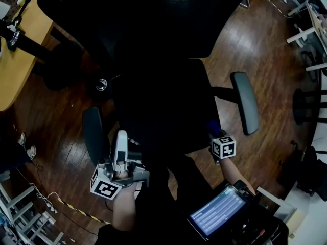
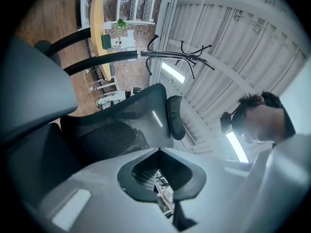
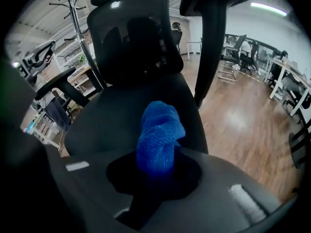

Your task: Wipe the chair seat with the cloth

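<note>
A black office chair fills the head view, its seat dark and just ahead of me. My right gripper hangs over the seat's front right corner, shut on a bunched blue cloth. In the right gripper view the cloth sticks out from the right gripper above the seat, with the backrest behind. My left gripper is beside the left armrest, tilted upward. In its own view the left gripper looks shut with nothing in it, facing the mesh backrest.
The right armrest juts out over the wooden floor. A wooden desk stands at far left. A lit tablet screen sits at my front right. Cables lie on the floor at lower left. A coat rack is behind the chair.
</note>
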A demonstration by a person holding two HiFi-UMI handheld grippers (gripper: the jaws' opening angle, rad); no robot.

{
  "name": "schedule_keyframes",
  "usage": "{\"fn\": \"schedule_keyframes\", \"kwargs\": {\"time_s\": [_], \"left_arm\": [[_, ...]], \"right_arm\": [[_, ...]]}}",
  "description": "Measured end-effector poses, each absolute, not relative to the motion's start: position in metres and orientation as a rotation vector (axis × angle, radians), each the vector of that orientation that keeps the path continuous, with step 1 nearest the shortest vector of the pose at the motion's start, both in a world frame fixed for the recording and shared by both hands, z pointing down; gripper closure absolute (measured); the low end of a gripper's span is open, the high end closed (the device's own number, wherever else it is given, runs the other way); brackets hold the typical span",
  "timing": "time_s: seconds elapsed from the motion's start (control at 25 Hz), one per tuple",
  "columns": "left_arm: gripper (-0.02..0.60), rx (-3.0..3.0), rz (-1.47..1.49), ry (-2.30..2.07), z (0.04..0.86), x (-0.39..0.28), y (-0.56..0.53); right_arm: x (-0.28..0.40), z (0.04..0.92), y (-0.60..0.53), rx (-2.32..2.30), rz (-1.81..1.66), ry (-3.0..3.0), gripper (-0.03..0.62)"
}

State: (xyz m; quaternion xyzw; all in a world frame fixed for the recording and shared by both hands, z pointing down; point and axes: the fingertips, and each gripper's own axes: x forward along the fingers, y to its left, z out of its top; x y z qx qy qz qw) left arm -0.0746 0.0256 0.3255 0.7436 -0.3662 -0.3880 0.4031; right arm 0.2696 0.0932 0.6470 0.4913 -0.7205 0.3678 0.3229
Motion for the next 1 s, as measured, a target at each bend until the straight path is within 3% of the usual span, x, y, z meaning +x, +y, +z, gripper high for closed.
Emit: {"fn": "schedule_keyframes", "kwargs": {"time_s": [0.2,0.36,0.76,1.0], "left_arm": [[0.589,1.876,-0.975,-0.939,0.326,-0.073,0.025],[0.589,1.86,-0.986,-0.961,0.33,-0.079,0.02],[0.589,1.813,-1.037,-1.0,0.339,-0.094,0.017],[0.589,1.788,-1.067,-1.017,0.348,-0.107,0.013]], "right_arm": [[0.271,0.643,0.091,1.315,0.957,-1.86,0.546],[0.233,0.625,0.054,1.294,0.924,-1.961,0.546],[0.034,0.598,-0.121,1.014,0.863,-2.312,0.546],[-0.101,0.606,-0.15,0.71,0.864,-2.413,0.546]]}}
